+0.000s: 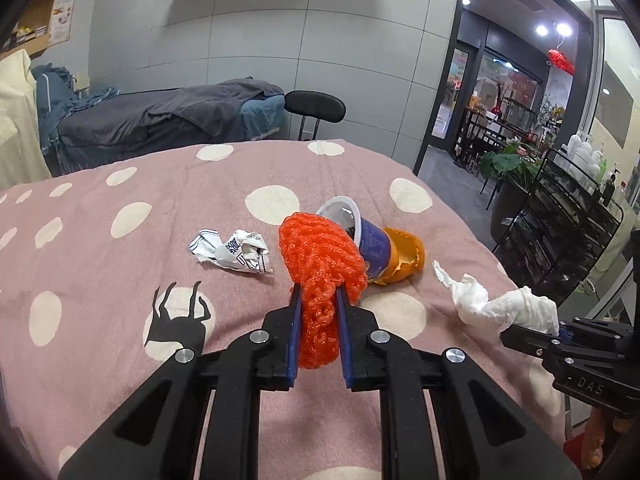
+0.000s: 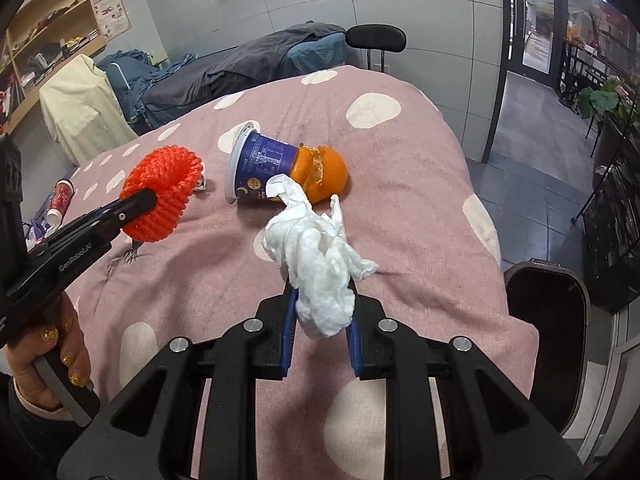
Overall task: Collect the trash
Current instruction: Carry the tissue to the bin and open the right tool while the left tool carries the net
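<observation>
Left tongs (image 1: 317,294) clamp an orange foam net (image 1: 320,264) above a pink spotted bed (image 1: 120,280). Right tongs (image 2: 320,300) pinch a white tissue (image 2: 320,256). On the bed ahead lie a purple cup (image 2: 260,172), orange peel (image 2: 324,172) and a crumpled wrapper (image 1: 234,254).

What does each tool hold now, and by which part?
Left tool: the orange foam net, by its near end. Right tool: the white tissue, by its lower bunched part.

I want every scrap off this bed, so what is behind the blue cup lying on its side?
Orange peel sits against the base of the blue cup. Any smaller scraps beneath them are hidden.
</observation>
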